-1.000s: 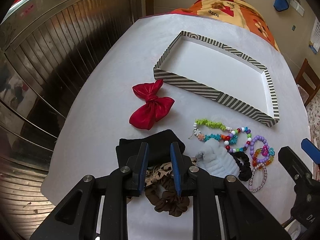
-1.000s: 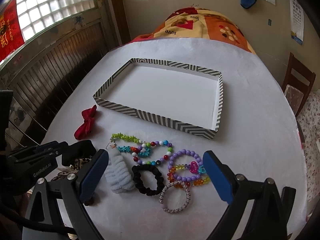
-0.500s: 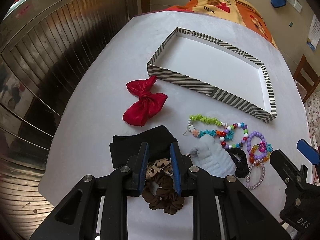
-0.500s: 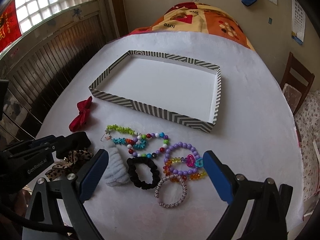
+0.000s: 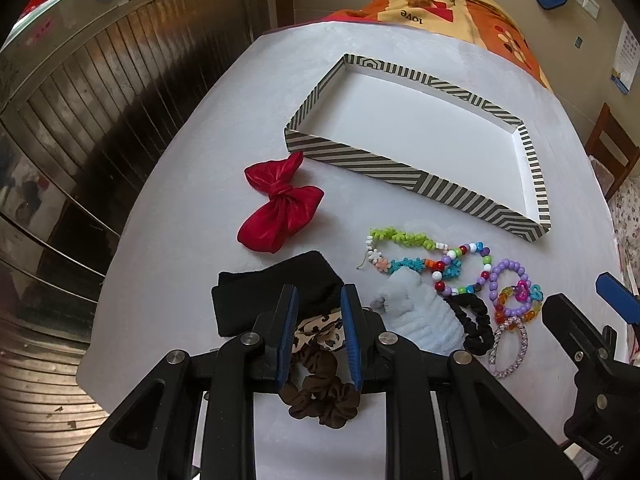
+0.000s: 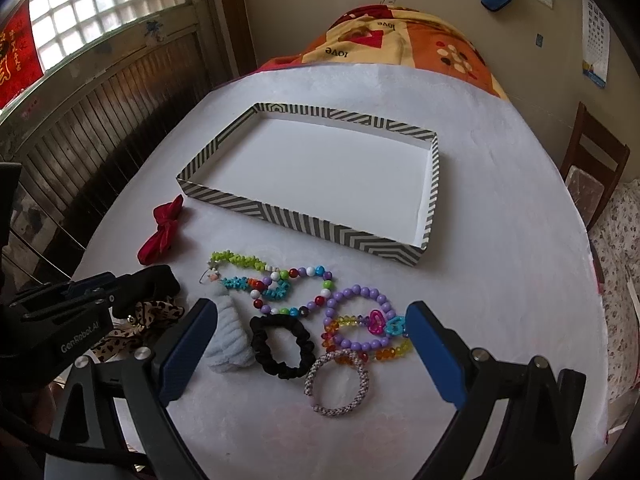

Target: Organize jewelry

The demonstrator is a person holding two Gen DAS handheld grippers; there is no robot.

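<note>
Leopard-print first: cannot confirm a pinch by the narrowly set jaws of the left gripper (image 5: 319,291) on the leopard scrunchie (image 5: 318,330) lying on the tabletop (image 5: 180,240), so verify grip before lifting. Carry clear of the black band (image 5: 248,300) into the empty striped tray (image 5: 400,172). Keep the right gripper (image 6: 310,308), jaws spread wide and empty, off the bead bracelets (image 6: 356,290).
</note>
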